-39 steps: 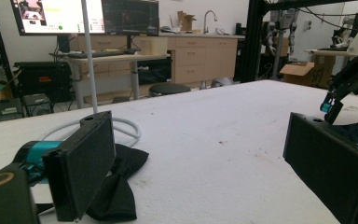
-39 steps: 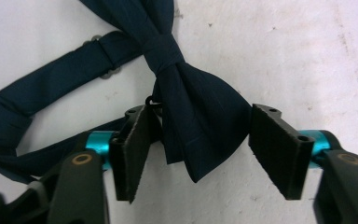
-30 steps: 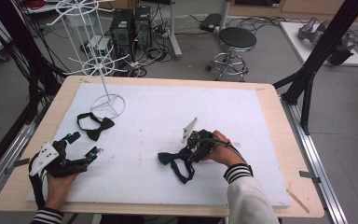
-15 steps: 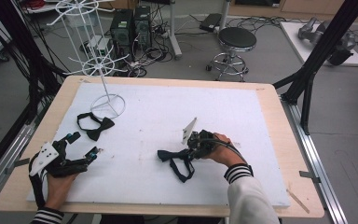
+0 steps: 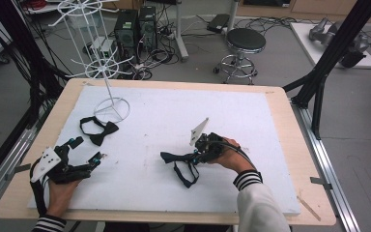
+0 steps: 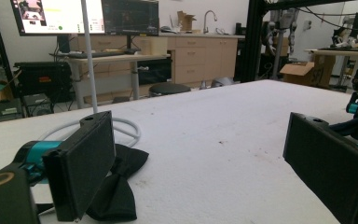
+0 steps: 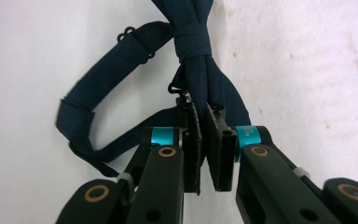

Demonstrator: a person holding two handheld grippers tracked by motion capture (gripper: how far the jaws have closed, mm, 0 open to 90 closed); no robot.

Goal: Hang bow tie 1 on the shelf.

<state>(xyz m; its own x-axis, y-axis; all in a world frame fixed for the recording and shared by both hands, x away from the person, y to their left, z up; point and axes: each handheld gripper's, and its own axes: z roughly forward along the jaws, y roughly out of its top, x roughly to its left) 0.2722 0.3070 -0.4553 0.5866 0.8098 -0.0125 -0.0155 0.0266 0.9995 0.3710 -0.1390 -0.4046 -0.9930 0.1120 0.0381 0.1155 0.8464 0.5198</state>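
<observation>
The right gripper [image 7: 204, 140] is clamped down on a navy bow tie [image 7: 193, 56], with one wing of the bow pinched between the two pads. Its jaws have just been closing, and now the fabric is squeezed tight between them. In the high view that gripper [image 5: 193, 157] is seen near the middle of the white mat [image 5: 270, 145], pointing toward the table's left side, and the tie [image 5: 176, 159] is laid out flat just past the fingertips. The strap is looped out to the near side of the knot, and a small hook is spotted beside the knot in the right gripper view.

The left gripper [image 5: 89, 152] is held wide open with nothing between the pads, low over the mat at the near left corner. Through the left gripper view a second bow tie [image 6: 116, 191], a black one, is seen on the mat just beyond the pad on the left, partly hidden behind it. In the high view that tie [image 5: 97, 130] is found just beside the ring base of a white wire stand [image 5: 111, 108], a bit ahead of the left gripper. The two ties are kept well apart.
</observation>
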